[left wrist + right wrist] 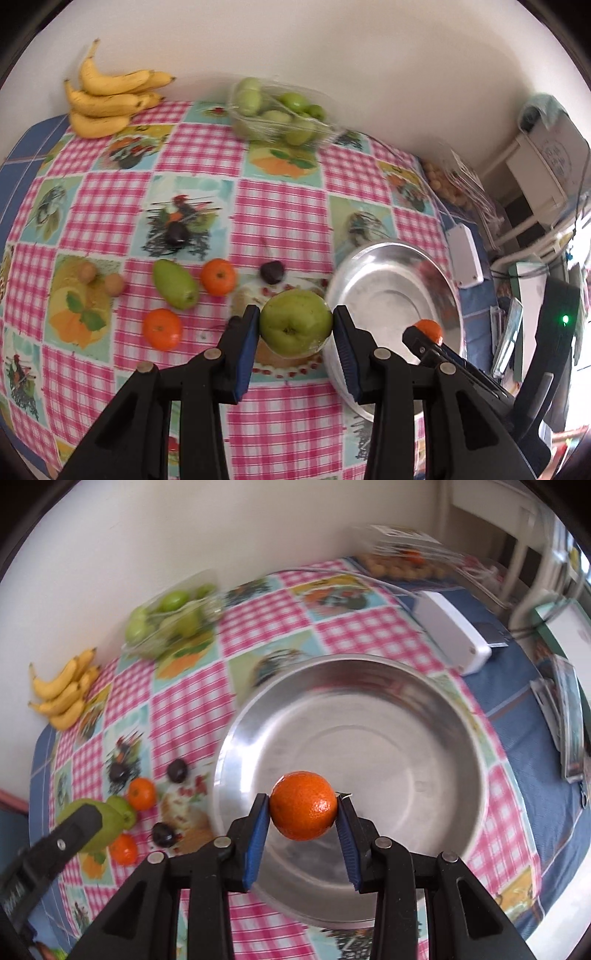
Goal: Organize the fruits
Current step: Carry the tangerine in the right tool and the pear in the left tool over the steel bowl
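- Left gripper closed on a green apple, blue pads pressing its two sides, apple lifted above the tablecloth just beside the bowl's left rim.
- Right gripper clamped on an orange mandarin, held between the blue pads, above the inside of the steel bowl, near its front part.
- Bowl itself empty inside, standing on the checked tablecloth, close to the right edge of the pink squares.
- On the cloth left of the bowl, apart from each other: two more mandarins, one green pear, two dark plums, two small brown round fruits.
- White box behind the bowl on the right, lying on the blue part of the cover.
- Further back, against the wall: clear plastic tray full of green fruits, blurred.
- Far left corner: bunch of yellow bananas, touching the wall.
- Far right corner: another clear pack with small yellowish fruits, too blurred to tell more.
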`<state>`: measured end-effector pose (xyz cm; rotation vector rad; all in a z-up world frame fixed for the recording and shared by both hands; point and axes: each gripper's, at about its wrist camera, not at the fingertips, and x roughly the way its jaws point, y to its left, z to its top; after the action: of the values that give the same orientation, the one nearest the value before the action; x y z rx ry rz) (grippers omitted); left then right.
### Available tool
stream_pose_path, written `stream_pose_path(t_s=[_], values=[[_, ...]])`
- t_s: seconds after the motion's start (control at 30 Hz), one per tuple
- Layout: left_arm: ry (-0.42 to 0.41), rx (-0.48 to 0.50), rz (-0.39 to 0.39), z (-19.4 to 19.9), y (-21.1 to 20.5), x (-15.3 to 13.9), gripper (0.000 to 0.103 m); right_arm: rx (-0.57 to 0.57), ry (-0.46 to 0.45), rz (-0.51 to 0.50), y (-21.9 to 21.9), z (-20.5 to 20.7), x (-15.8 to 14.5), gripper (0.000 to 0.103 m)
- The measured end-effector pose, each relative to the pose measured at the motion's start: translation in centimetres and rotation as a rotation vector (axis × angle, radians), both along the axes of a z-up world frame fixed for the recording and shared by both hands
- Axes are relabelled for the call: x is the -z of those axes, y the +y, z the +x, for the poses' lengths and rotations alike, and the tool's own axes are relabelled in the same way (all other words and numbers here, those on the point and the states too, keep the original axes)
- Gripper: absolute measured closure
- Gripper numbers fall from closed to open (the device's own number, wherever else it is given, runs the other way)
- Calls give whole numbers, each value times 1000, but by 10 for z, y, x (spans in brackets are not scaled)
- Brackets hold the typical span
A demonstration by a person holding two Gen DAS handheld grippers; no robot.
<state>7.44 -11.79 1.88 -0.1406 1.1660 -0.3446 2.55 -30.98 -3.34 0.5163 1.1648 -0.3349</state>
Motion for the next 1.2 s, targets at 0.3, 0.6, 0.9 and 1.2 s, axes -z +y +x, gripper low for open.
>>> stream_pose_path(t_s=[0.3, 0.6, 0.9, 1.2], values=[[7, 153, 23, -9, -56, 16, 61, 122, 23, 19, -38, -21, 9, 64], [51, 212, 62, -15, -80, 47, 61, 161, 78, 28, -51, -24, 28, 64], [81, 226, 81, -16, -86, 62, 61, 173, 122, 36, -55, -26, 42, 64], [77, 234, 92, -16, -87, 61, 62, 177, 144, 34, -57, -27, 46, 64]])
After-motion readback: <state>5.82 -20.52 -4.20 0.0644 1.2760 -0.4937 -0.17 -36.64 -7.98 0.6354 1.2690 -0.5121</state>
